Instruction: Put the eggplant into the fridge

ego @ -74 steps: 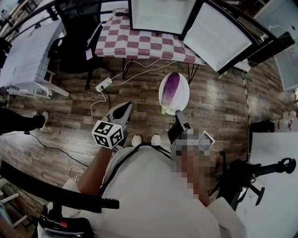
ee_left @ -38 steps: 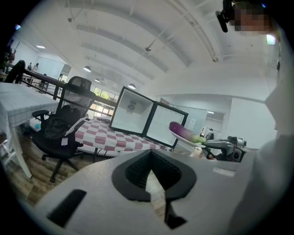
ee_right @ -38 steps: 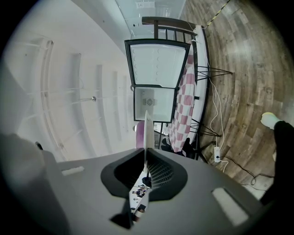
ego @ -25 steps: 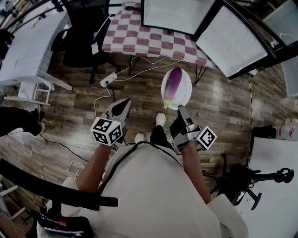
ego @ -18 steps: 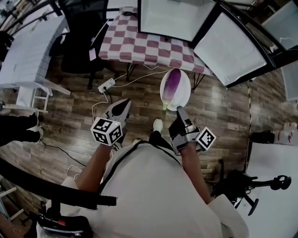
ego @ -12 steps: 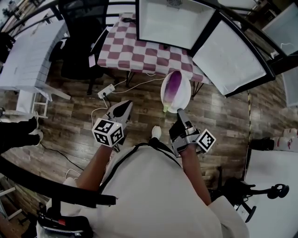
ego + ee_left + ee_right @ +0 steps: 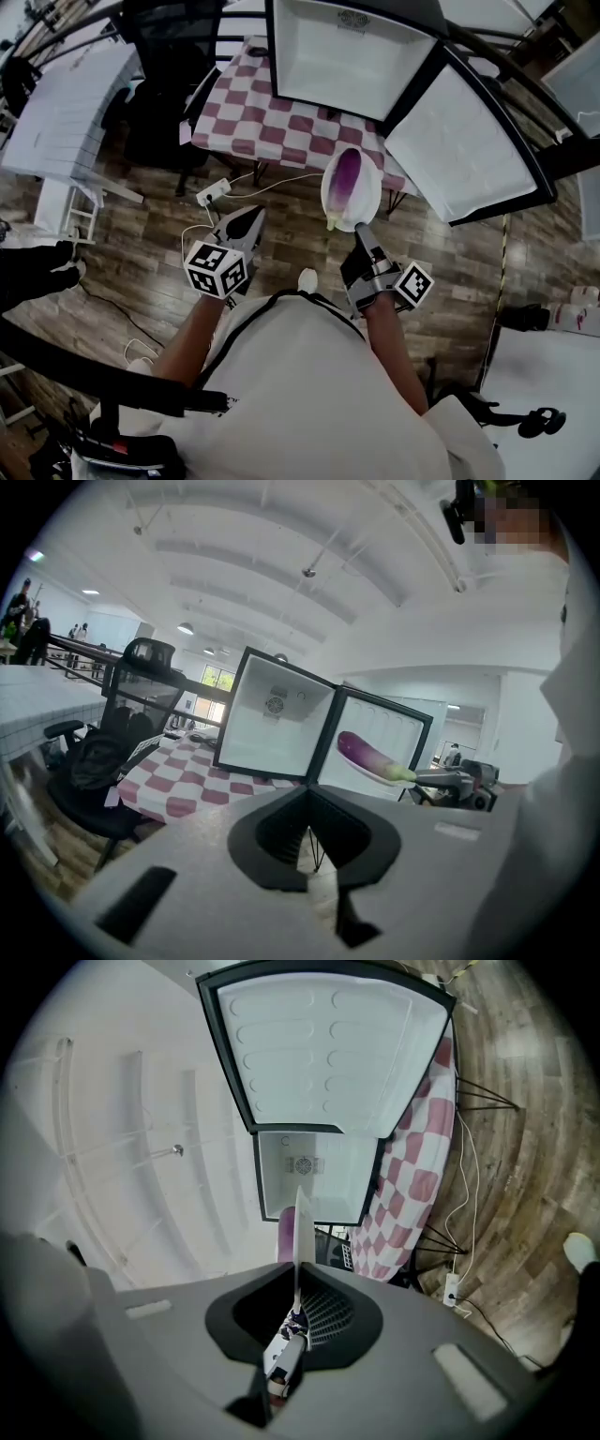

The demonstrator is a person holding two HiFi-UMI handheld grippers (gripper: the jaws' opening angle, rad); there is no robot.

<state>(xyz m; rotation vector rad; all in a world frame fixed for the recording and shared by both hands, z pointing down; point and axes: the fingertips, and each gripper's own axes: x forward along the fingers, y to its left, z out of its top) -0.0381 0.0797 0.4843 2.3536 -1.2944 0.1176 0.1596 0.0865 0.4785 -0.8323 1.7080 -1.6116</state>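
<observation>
A purple eggplant (image 7: 347, 178) lies on a white plate (image 7: 371, 201). My right gripper (image 7: 359, 228) is shut on the plate's near rim and holds it level in front of me. In the right gripper view the plate (image 7: 298, 1227) shows edge-on between the jaws, with the eggplant (image 7: 282, 1238) to its left. The small fridge (image 7: 349, 58) stands open on a checkered table (image 7: 281, 117), its door (image 7: 467, 141) swung to the right. My left gripper (image 7: 251, 217) hangs shut and empty left of the plate. The left gripper view shows the eggplant (image 7: 368, 756) before the fridge door (image 7: 386, 726).
A black office chair (image 7: 164, 80) stands left of the checkered table. A power strip (image 7: 212, 191) and cables lie on the wooden floor under it. A white table (image 7: 61, 117) is at the far left and a white surface (image 7: 544, 375) at the lower right.
I have walked toward the fridge, which now sits nearer and larger. Both grippers came along in the same pose, the plate and eggplant still held.
</observation>
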